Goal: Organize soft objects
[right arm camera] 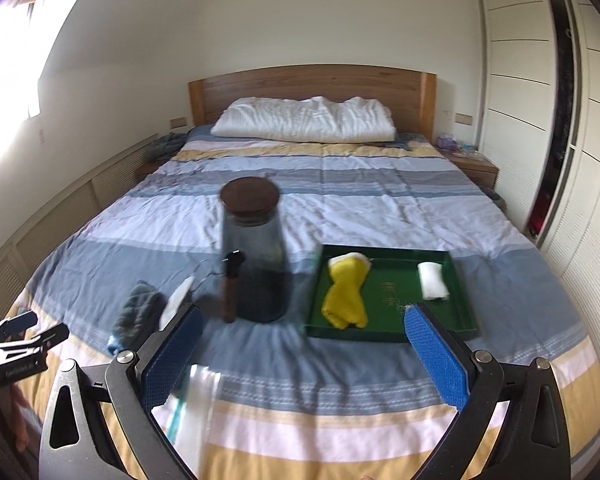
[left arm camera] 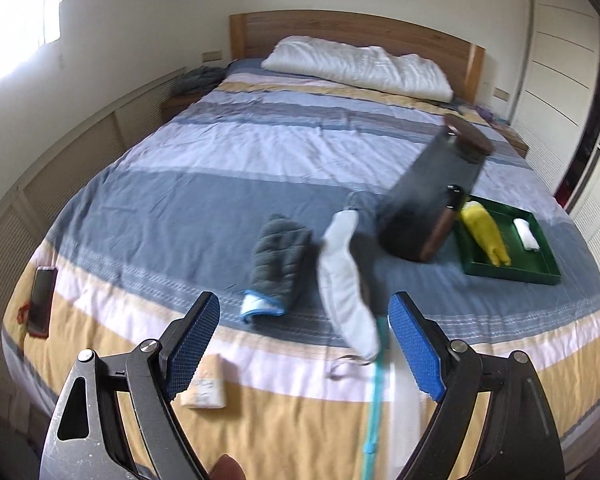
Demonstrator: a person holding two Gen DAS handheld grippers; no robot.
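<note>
On the striped bed (left arm camera: 220, 152) lie a grey quilted mitt with blue trim (left arm camera: 280, 260) and, beside it, a white padded cloth (left arm camera: 346, 288). My left gripper (left arm camera: 306, 340) hovers open just short of them, nothing between its pads. The green tray (right arm camera: 380, 336) holds a yellow glove (right arm camera: 346, 296) and a rolled white cloth (right arm camera: 432, 280). My right gripper (right arm camera: 304, 356) is open and empty in front of the tray and the jar. The mitt (right arm camera: 136, 316) and white cloth (right arm camera: 178, 300) lie to its left. In the left wrist view the tray (left arm camera: 512, 276) is at the right.
A dark glass jar with a brown lid (right arm camera: 256, 256) stands between the cloths and the tray. A white item with a teal strap (left arm camera: 374, 380), a small packet (left arm camera: 206, 384) and a phone (left arm camera: 42, 300) lie near the bed's foot. A pillow (right arm camera: 304, 124) rests at the headboard.
</note>
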